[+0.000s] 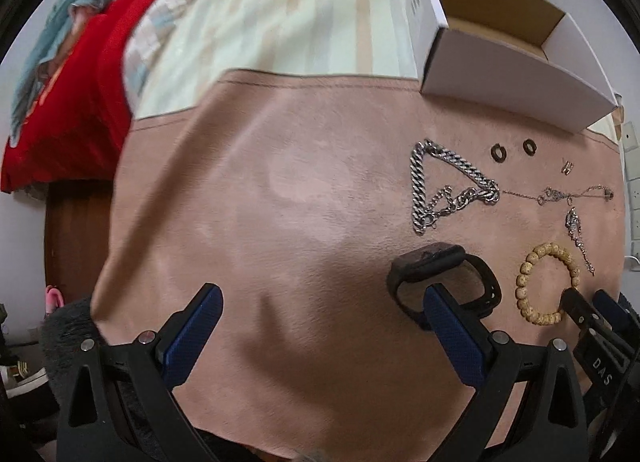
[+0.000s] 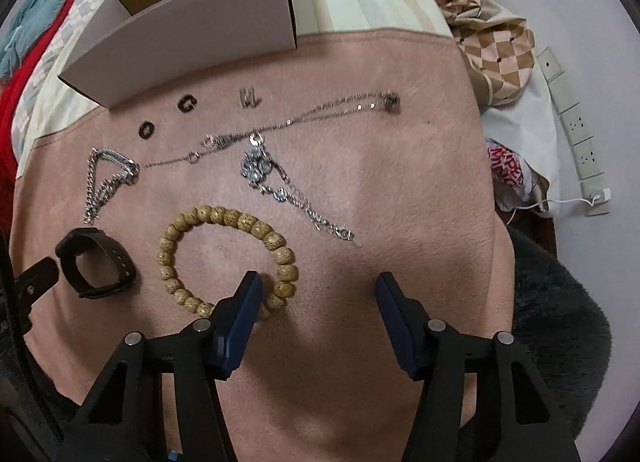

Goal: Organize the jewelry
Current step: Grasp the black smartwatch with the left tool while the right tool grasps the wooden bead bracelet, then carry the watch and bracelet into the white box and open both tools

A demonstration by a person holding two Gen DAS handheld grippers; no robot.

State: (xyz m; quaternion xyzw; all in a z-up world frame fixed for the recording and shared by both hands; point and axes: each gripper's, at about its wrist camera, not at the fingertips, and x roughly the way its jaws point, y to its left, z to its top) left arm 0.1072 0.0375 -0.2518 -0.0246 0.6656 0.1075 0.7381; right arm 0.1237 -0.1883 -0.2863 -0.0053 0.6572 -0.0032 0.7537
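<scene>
My right fingers (image 2: 316, 290) stand wide apart, empty, the left one just over the near edge of the bead bracelet (image 2: 228, 258). My left fingers (image 1: 320, 302) are also spread and hold nothing; one tip sits in front of the black watch (image 1: 444, 282). All jewelry lies on the pink cloth (image 1: 280, 221): thick chain (image 1: 444, 185), thin necklace (image 2: 280, 125), crystal bracelet (image 2: 280, 181), two dark rings (image 2: 166, 115), small clips (image 2: 249, 97). The open white box (image 2: 192, 41) beyond them shows no jewelry in the part visible. Judgement: sorting not begun; every piece remains to be placed
</scene>
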